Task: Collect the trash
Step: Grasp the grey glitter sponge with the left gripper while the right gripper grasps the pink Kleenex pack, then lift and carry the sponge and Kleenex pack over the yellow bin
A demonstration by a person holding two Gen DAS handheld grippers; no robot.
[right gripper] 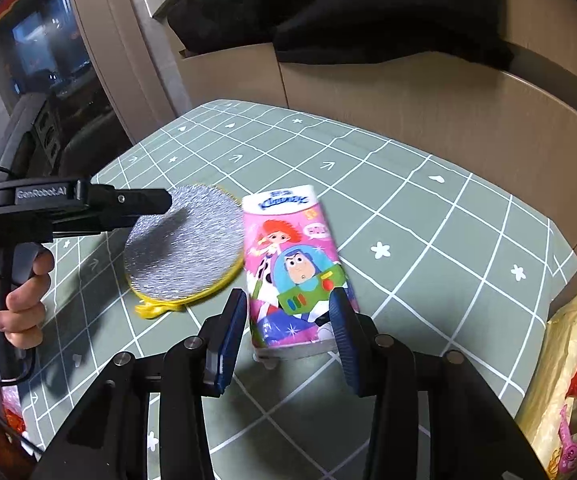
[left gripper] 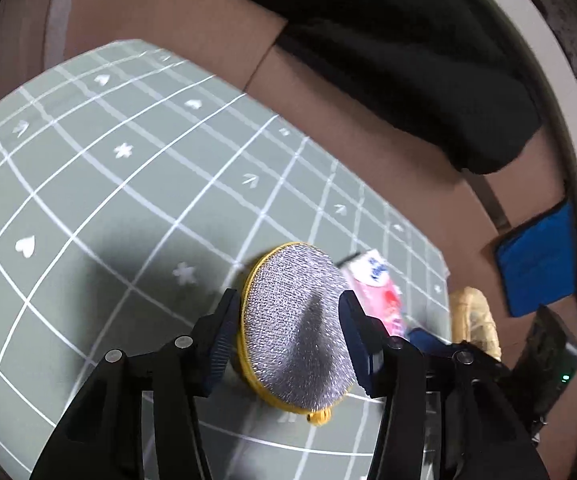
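A round silver scrub pad (left gripper: 296,320) with a yellow rim lies on the green grid tablecloth (left gripper: 88,184). My left gripper (left gripper: 290,306) stands open just over it, one finger at each side of the pad. In the right wrist view the left gripper (right gripper: 168,202) hovers over the far-left edge of the pad (right gripper: 184,244) and casts a shadow on it. A pink cartoon tissue pack (right gripper: 292,264) lies right of the pad. My right gripper (right gripper: 290,302) is open around the pack's near end, with a thin gap at the left finger. The pack's tip (left gripper: 384,284) shows past the pad.
A yellowish plastic bag (right gripper: 568,360) with trash inside sits off the table's right edge, also seen as the bag (left gripper: 474,320). Black cloth (right gripper: 348,8) drapes over a beige bench back behind the table. A hand (right gripper: 20,280) holds the left gripper's handle. A blue object (left gripper: 540,260) lies on the floor.
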